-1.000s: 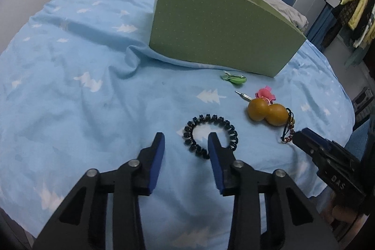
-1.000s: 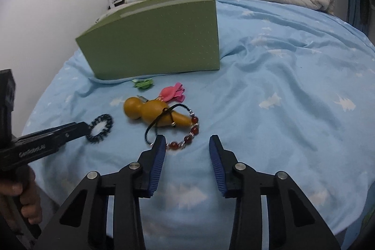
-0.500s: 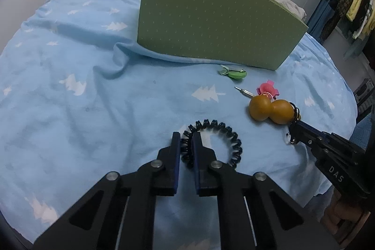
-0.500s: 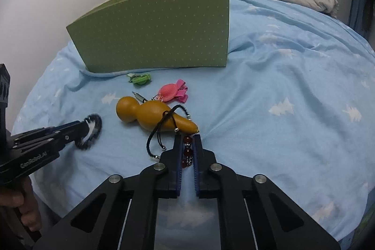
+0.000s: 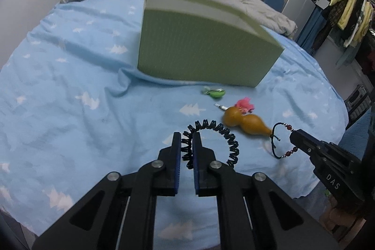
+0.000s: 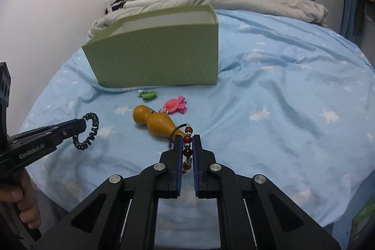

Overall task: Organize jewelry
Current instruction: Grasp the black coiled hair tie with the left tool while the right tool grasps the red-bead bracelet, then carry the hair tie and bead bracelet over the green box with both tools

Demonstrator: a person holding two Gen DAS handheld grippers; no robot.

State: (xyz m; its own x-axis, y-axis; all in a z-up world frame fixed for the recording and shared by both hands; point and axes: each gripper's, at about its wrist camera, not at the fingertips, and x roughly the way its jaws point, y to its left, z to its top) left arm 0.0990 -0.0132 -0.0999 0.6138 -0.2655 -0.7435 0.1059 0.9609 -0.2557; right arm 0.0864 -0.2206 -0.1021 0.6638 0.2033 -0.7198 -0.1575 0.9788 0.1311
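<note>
Left gripper [image 5: 186, 143]: fingers clenched on the black coil hair tie [image 5: 230, 144]; the loop hangs out to the right of the fingers, above the blue bed sheet [image 5: 70, 86]. In the right wrist view the same tie [image 6: 90, 132] dangles from the left fingertips, clear of the sheet

Right gripper [image 6: 187, 144]: fingers clenched on the red bead bracelet [image 6: 188, 151]; beads run up between the pads, black cord trailing toward the gourd. Left wrist view shows the bracelet [image 5: 279, 144] hanging as an open loop from the right gripper [image 5: 293, 135]

Brown gourd [image 6: 157, 122] lies on the sheet just beyond the right fingertips. Pink hair clip [image 6: 175, 104] just behind the gourd, green hair clip [image 6: 147, 94] farther back, near the green box [image 6: 154, 57]. Box stands upright on the bed, top open; inside not visible

A hand [image 6: 21, 200] grips the left gripper's handle
</note>
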